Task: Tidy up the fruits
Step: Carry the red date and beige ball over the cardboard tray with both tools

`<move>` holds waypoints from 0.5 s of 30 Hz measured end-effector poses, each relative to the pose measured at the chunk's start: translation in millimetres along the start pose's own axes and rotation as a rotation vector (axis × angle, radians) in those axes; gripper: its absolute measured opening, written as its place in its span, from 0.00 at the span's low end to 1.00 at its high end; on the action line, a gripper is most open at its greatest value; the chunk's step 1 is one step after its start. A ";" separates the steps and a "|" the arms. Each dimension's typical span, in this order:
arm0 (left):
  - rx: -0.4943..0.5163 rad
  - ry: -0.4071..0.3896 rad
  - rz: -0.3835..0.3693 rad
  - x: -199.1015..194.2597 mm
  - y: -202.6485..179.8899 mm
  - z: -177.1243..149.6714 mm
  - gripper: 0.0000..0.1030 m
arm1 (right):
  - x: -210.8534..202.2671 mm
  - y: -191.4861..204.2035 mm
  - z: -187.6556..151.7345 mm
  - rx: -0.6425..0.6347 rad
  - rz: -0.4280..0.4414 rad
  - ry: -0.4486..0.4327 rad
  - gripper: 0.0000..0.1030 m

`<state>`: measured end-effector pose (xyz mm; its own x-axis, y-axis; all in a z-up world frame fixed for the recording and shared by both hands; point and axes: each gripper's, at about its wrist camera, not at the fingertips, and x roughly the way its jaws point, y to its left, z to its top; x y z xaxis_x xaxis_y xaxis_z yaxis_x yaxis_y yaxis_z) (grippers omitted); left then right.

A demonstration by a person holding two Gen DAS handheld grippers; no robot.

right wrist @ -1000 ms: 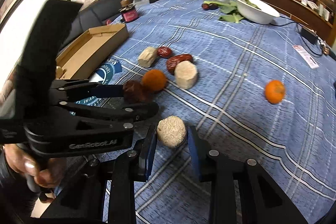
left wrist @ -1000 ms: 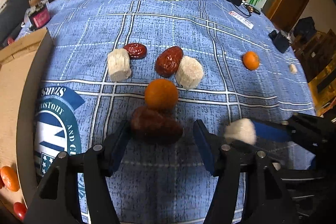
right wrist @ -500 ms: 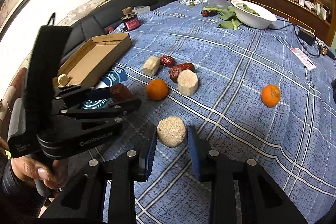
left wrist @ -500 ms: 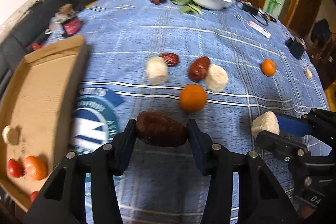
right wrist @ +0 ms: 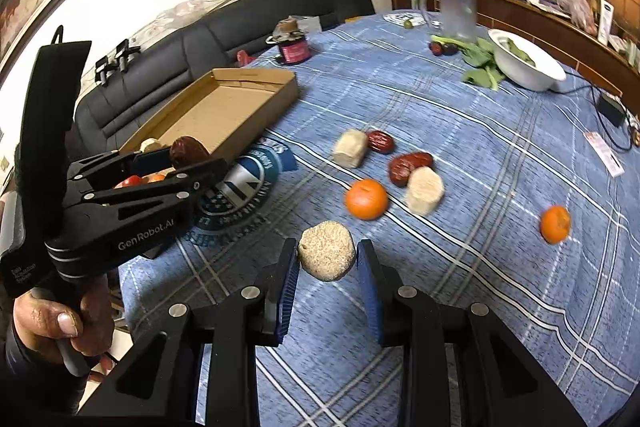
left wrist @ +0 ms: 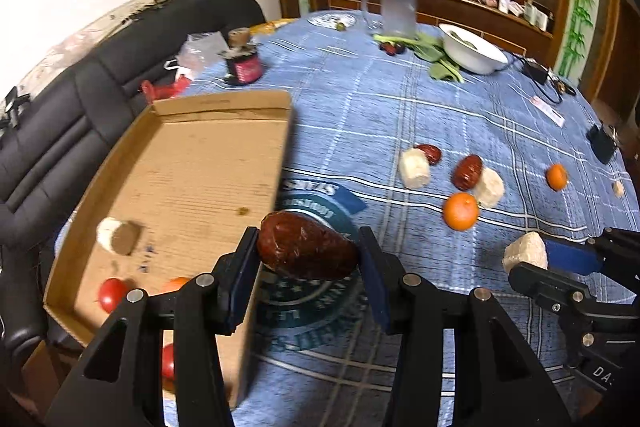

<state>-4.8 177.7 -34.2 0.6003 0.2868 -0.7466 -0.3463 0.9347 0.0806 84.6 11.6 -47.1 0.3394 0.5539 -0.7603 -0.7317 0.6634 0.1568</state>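
Fruits lay in three places at this instant: some in my two grippers, some in the cardboard tray, and the rest loose on the blue checked tablecloth. My left gripper pointed steeply downward, its blue pads pressed on either end of a large dark red date, which hung in the air at the tray's near right wall. In the right wrist view, a hand gripped that tool's handle at lower left. My right gripper was likewise tilted downward, its jaws narrowed firmly onto a rough beige fruit chunk held clear of the cloth. Inside the tray I saw a pale cut piece, a red tomato and part of an orange fruit. On the cloth, well apart from the tray, sat two white chunks, two red dates and a tangerine grouped closely, with a second tangerine farther right. Towards the table's far edge stood a glass jug, a white bowl, green leaves and a dark jar. A black sofa ran along the white wall behind.
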 end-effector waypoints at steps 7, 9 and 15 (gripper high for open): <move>-0.029 -0.016 0.029 -4.9 22.5 -1.3 0.45 | 5.7 23.9 13.8 -0.040 0.022 -0.007 0.29; -0.036 -0.018 0.037 -5.7 27.6 -1.8 0.45 | 8.1 30.3 17.5 -0.050 0.030 -0.008 0.29; -0.059 -0.019 0.048 -5.9 44.8 -2.1 0.45 | 15.0 50.8 29.0 -0.076 0.057 -0.014 0.29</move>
<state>-25.4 217.4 -27.6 0.5955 0.3353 -0.7301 -0.4167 0.9058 0.0762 69.7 68.2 -32.2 0.3031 0.5971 -0.7427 -0.7928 0.5904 0.1511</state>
